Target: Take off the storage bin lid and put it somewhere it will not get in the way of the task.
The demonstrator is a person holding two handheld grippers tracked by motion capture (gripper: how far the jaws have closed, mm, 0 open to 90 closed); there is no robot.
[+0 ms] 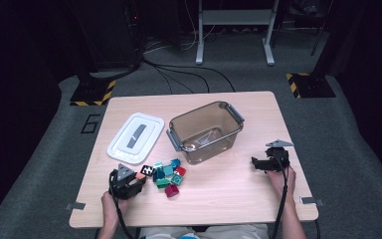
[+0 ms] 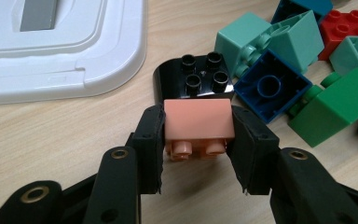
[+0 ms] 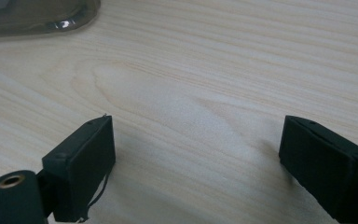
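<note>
Now left hand-held gripper point(image 2: 198, 140) is clamping a pink block point(image 2: 196, 122) on the surface point(image 2: 51, 140), just before a black block point(image 2: 200, 77); right hand-held gripper point(image 3: 196, 154) is resting released near the bin point(image 1: 206, 130).

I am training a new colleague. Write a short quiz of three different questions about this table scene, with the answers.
1. True or false: the left gripper has its pads pressed on the pink block.
2. Which thing lies directly beyond the pink block in the left gripper view? A) a black block B) a red block C) the white lid
3. Fill in: the jaws of the right gripper stand ____ over the bare table.

Key
1. True; the pads touch both of its sides.
2. A, the black block; the white lid lies farther left, the red block far right.
3. Open, with nothing between them.
</note>
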